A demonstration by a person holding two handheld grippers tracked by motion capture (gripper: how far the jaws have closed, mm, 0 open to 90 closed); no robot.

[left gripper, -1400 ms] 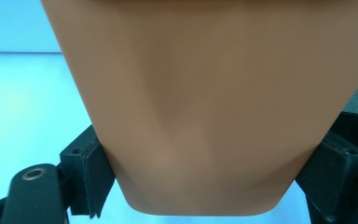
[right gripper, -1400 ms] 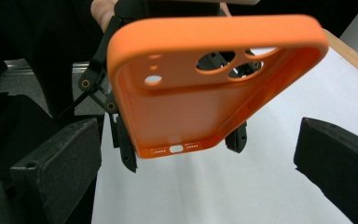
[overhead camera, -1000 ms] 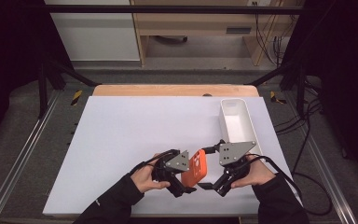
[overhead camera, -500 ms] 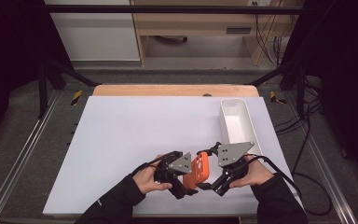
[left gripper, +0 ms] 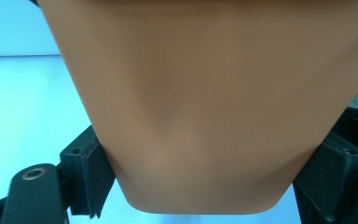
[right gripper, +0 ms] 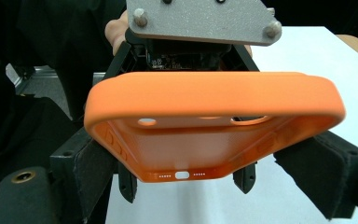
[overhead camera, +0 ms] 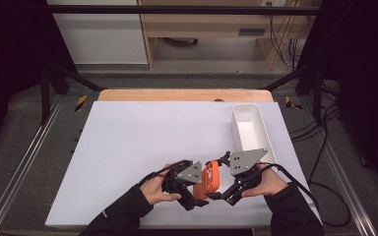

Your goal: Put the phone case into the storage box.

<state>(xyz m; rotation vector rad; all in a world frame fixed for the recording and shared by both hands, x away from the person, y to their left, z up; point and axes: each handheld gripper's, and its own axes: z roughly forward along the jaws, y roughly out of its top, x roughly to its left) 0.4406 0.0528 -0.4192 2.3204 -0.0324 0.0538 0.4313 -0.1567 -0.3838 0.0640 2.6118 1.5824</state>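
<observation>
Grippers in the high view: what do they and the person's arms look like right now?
Both the left gripper and right gripper are black, each topped by a grey three-cornered plate with dark screw holes. A black cable trails from the right one. In the right gripper view its pads look matte black. Both sleeves are black.

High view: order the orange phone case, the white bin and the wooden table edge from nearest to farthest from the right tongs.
1. Orange phone case: between the pads of the right tongs, just to their left.
2. White bin: past them, toward the far right of the white board.
3. Wooden table edge: farthest, along the board's far side.
</observation>
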